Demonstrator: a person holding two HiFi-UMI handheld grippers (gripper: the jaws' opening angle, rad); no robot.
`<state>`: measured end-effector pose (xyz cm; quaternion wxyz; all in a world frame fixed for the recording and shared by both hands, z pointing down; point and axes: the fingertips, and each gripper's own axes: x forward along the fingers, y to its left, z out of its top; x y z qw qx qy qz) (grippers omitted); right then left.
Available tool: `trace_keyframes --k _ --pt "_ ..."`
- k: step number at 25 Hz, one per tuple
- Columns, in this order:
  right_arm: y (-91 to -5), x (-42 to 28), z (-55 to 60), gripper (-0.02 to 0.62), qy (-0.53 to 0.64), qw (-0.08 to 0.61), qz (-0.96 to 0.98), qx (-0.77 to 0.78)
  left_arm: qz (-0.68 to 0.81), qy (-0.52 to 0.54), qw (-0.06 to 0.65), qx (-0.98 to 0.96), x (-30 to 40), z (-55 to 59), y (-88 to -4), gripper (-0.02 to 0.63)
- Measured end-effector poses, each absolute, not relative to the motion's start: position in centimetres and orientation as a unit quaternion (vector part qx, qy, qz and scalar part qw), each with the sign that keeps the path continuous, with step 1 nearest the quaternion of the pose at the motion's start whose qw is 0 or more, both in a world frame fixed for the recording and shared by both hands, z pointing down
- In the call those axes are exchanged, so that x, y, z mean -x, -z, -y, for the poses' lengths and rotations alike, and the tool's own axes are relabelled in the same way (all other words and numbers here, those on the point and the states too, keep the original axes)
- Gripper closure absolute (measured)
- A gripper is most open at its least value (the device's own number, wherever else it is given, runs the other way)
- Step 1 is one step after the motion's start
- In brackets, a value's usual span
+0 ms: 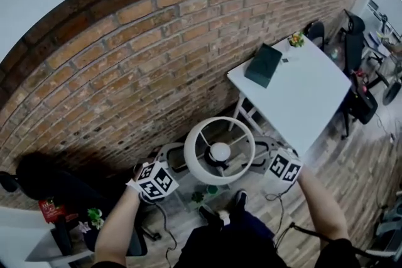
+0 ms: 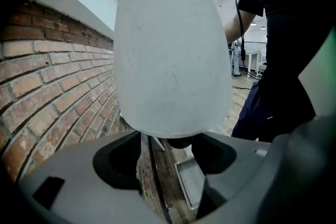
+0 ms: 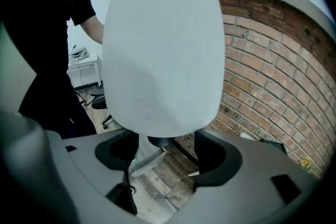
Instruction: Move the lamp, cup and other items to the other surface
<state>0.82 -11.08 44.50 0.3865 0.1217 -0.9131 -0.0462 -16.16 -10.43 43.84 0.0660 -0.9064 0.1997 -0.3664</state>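
The lamp (image 1: 219, 150) hangs in the air in front of me, its round white shade seen from above in the head view. Both grippers hold it from opposite sides, just under the shade. In the left gripper view the shade (image 2: 172, 55) fills the middle, and my left gripper (image 2: 168, 148) is closed round the dark neck (image 2: 178, 141) beneath it. My right gripper (image 3: 167, 148) grips the same dark neck (image 3: 160, 141) below the shade (image 3: 163, 44). In the head view the left gripper (image 1: 171, 154) and the right gripper (image 1: 267, 150) flank the shade. No cup is visible.
A white table (image 1: 308, 100) stands at the right by the brick wall (image 1: 125, 72), with a dark green box (image 1: 262, 64) and a small plant (image 1: 296, 39) on it. Office chairs (image 1: 355, 41) stand beyond it. A low surface at bottom left holds a small plant (image 1: 94, 218) and a red item (image 1: 50, 209).
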Motion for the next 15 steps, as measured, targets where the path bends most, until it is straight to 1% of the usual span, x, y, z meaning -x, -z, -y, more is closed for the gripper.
trace_keyframes --k 6,15 --pt "-41.7 -5.1 11.2 0.258 0.042 0.383 0.91 -0.152 -0.174 0.352 0.081 0.916 11.8 11.7 -41.8 0.313" --pt "-41.3 -12.7 13.0 0.259 0.037 0.384 0.906 -0.177 -0.154 0.355 0.096 0.917 4.1 14.3 -41.2 0.312"
